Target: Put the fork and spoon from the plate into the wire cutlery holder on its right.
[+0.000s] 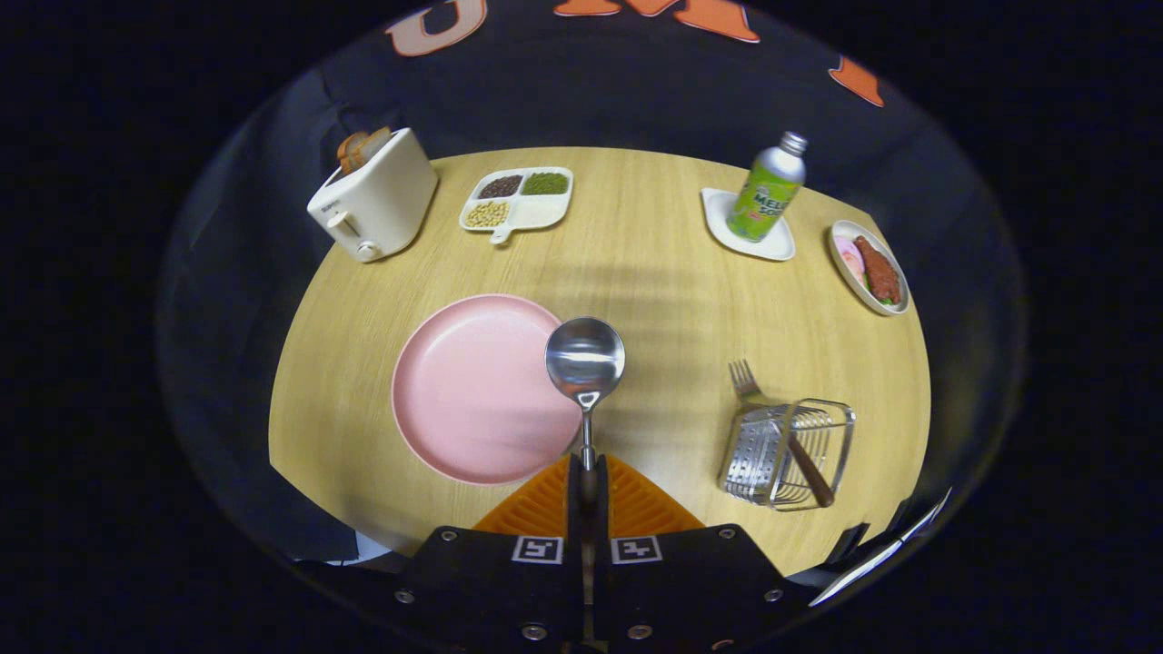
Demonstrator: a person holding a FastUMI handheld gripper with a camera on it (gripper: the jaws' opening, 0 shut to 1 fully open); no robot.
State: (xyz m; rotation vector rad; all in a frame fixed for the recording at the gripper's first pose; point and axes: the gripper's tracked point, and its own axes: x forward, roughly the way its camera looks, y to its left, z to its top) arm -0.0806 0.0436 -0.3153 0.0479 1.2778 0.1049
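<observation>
- The tongs (588, 481) are clamping the spoon (585, 363) by its handle, both fingers (545, 504) pressing together on it with no gap showing between them.
- The spoon is sticking straight out ahead of the fingers, its bowl facing up and hanging over the right edge of the pink plate (472, 391).
- The pink plate is sitting on the wooden tabletop (654, 272) just ahead and left of the fingers, with nothing lying on its face.
- The fork (772, 418) is resting in the wire cutlery holder (786, 454), its dark handle lying down inside the basket and its tines poking up and out over the far rim.
- The wire cutlery holder is standing on the tabletop to the right of the plate, well apart from it and to the right of the fingers.
- Beyond the plate, a cream toaster (374, 195) is holding slices of bread (362, 145) at the far left of the tabletop.
- Next to the toaster, a white divided tray (518, 198) is carrying beans and grains in three of its compartments.
- Farther right, a green bottle (768, 191) with a silver cap is standing upright on a white coaster (747, 227).
- At the far right edge, a small oval dish (869, 268) is holding some food that looks like meat.
</observation>
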